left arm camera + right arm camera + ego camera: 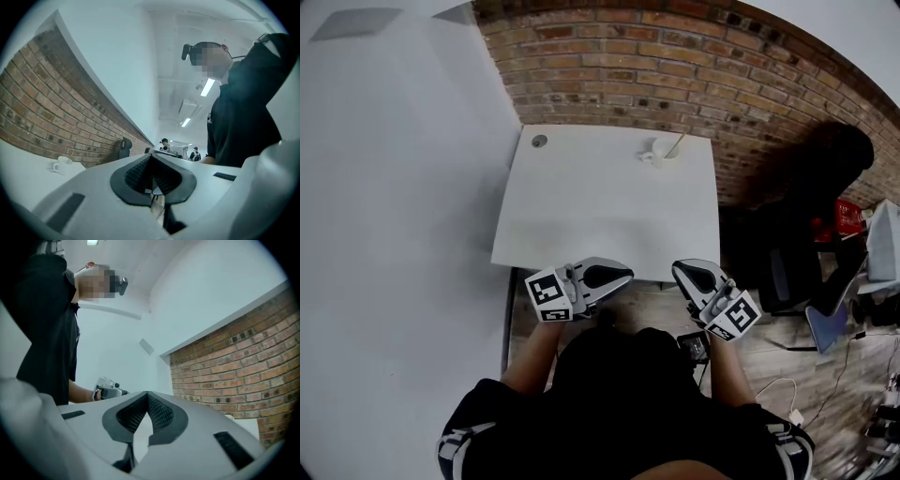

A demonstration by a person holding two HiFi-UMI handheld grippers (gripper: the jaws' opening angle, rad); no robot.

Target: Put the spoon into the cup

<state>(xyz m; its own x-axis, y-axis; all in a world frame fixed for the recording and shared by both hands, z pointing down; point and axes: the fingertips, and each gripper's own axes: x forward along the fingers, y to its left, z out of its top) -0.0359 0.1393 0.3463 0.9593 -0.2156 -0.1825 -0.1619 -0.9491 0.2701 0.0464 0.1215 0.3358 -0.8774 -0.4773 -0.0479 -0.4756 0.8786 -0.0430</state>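
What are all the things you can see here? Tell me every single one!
table: one, white, against the brick wall
brick wall: one, red-brown, behind the table
cup: one, white, far right part of the table
spoon: one, tan handle, standing tilted in the cup
cable hole: one, grey, far left corner of the table
chair: one, black, right of the table
left tongs: one, grey, shut, empty, by the table's near edge
right tongs: one, grey, shut, empty, beside the left

A red brick wall runs behind a white square table, meeting a plain white wall at the left. A wooden plank floor lies below. Long strip lights glow overhead.
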